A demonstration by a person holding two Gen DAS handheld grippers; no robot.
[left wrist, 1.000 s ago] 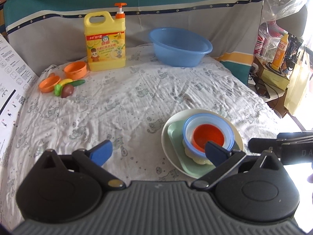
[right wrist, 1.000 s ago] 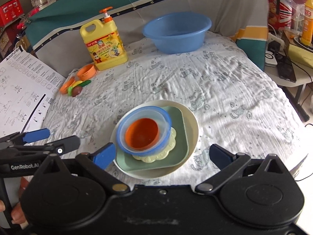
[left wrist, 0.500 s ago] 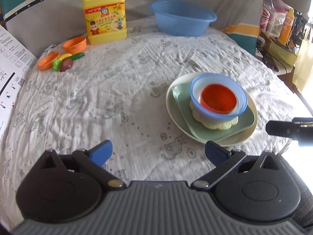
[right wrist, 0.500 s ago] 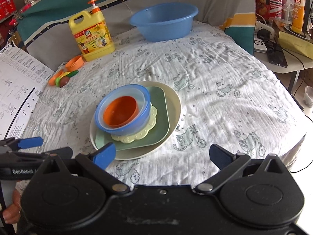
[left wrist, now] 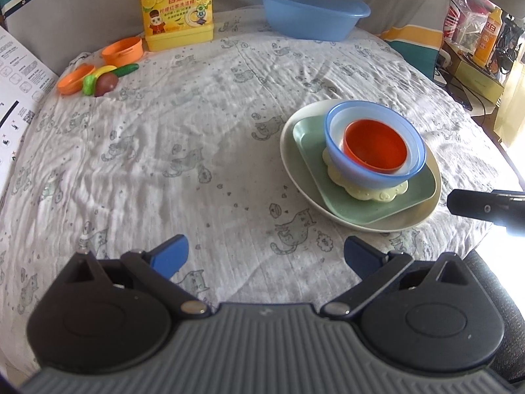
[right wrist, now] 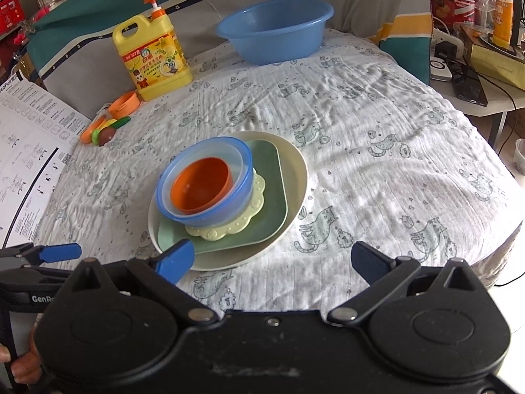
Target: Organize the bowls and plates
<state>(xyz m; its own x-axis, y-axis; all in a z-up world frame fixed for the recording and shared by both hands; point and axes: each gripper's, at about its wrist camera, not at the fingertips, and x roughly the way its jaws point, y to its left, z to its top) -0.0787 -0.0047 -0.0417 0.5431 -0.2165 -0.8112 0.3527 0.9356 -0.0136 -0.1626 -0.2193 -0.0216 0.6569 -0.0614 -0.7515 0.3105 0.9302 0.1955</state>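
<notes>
Two grippers' fingers [left wrist: 170,256] apart, empty, stacked bowls [right wrist: 205,184] ahead, detergent jug [right wrist: 152,60], basin [right wrist: 275,32] beyond.

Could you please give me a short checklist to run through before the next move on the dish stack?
1. Left gripper open and empty: ok.
2. Right gripper open and empty: ok.
3. Stack nested in order, orange bowl inside blue bowl, on the scalloped plate, green plate and white plate: ok.
4. Stack level: not ok; the blue bowl sits off-centre toward one side of the plates.
5. Both grippers clear of the stack: ok in the left wrist view; in the right wrist view one finger overlaps the white plate's rim, contact cannot tell.
6. Basin empty: ok.
</notes>
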